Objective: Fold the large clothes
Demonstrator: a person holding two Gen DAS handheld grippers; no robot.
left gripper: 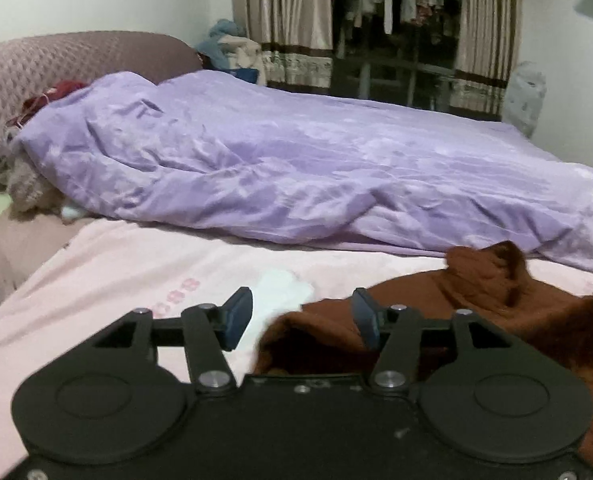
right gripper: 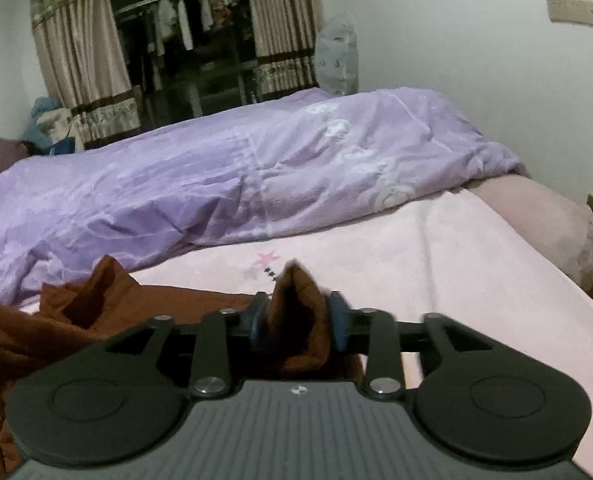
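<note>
Two handheld grippers work a rust-brown fleece garment point(left gripper: 476, 300) on a bed covered by a pale pink sheet point(left gripper: 96, 280).

The left gripper point(left gripper: 301, 320) has its jaws spread, a rumpled edge of the brown garment lying between them without either blue pad pressing on it. The right gripper point(right gripper: 298, 322) has a peaked fold of the same garment point(right gripper: 296, 304) standing between its blue pads; its jaws are partly apart, and whether they pinch the cloth cannot be told. The garment lies crumpled on the pink sheet, just in front of a bunched lilac quilt point(left gripper: 296, 168) stretching across the bed.
</note>
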